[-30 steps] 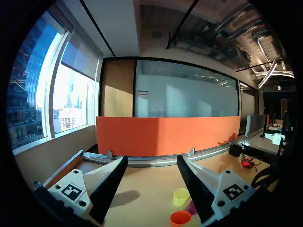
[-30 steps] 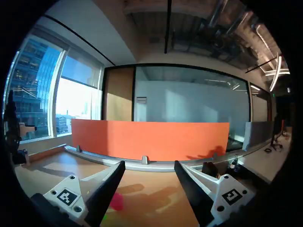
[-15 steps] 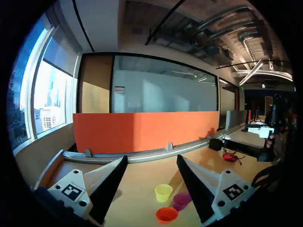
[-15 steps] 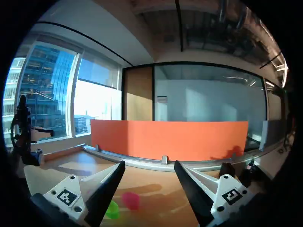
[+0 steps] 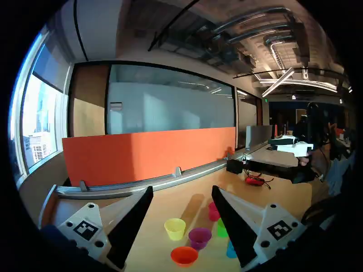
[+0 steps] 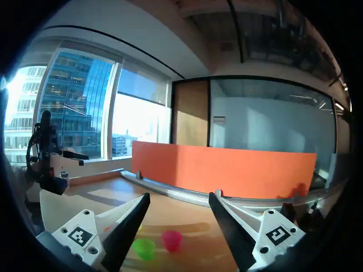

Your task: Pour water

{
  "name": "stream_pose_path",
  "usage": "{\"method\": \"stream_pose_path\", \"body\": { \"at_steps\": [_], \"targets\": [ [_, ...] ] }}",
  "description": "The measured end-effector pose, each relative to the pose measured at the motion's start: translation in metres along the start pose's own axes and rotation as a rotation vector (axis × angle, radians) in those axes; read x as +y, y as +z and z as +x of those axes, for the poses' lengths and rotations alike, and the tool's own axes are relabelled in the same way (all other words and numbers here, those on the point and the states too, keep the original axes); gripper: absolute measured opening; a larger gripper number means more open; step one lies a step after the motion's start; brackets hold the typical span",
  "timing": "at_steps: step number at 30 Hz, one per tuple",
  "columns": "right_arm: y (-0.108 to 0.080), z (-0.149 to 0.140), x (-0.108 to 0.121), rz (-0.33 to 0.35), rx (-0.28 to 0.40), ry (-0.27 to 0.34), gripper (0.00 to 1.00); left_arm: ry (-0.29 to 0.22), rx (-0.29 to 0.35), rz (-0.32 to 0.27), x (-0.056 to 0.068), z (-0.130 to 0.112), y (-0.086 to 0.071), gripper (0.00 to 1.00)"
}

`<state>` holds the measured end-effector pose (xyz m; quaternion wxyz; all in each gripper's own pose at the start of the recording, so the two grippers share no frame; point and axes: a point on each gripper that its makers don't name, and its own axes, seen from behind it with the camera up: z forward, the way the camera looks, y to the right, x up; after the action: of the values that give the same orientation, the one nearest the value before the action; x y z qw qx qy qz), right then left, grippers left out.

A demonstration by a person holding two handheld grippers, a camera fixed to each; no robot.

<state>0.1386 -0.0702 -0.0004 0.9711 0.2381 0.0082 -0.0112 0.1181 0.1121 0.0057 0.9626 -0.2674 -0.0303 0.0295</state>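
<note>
Currently left gripper (image 5: 181, 187) and right gripper (image 6: 179, 195) above wooden counter (image 5: 281, 195), jaws spread, empty.
Yellow plastic cup (image 5: 175, 228), purple plastic cup (image 5: 199, 237) on counter between left jaws; green plastic cup (image 6: 144, 248), pink plastic cup (image 6: 172, 240) between right.

An open-plan office: long wooden desk (image 5: 181, 196) with orange divider panel (image 5: 149, 153), frosted glass-walled room (image 5: 172, 104), tall high-rise windows (image 6: 84, 122).

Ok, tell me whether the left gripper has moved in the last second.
Yes. The left gripper swung to its right: in the left gripper view the orange partition and yellow cup slid leftward.
</note>
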Motion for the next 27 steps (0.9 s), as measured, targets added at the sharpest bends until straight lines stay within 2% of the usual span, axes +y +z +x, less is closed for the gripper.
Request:
{"method": "stream_pose_path", "body": {
  "at_steps": [6, 12, 18, 27],
  "targets": [
    [0.003, 0.001, -0.009, 0.063, -0.014, 0.014, 1.00, 0.035, -0.031, -0.066, 0.017, -0.010, 0.003, 0.96],
    [0.010, -0.003, -0.015, 0.102, -0.033, 0.013, 1.00, 0.044, -0.053, -0.118, 0.029, -0.021, 0.006, 0.96],
    [0.014, -0.012, -0.026, 0.160, -0.061, -0.023, 1.00, 0.052, -0.082, -0.187, 0.045, -0.036, 0.007, 0.96],
    [0.017, -0.027, -0.031, 0.218, -0.113, -0.055, 1.00, 0.099, -0.136, -0.258, 0.068, -0.065, 0.011, 0.96]
  ]
}}
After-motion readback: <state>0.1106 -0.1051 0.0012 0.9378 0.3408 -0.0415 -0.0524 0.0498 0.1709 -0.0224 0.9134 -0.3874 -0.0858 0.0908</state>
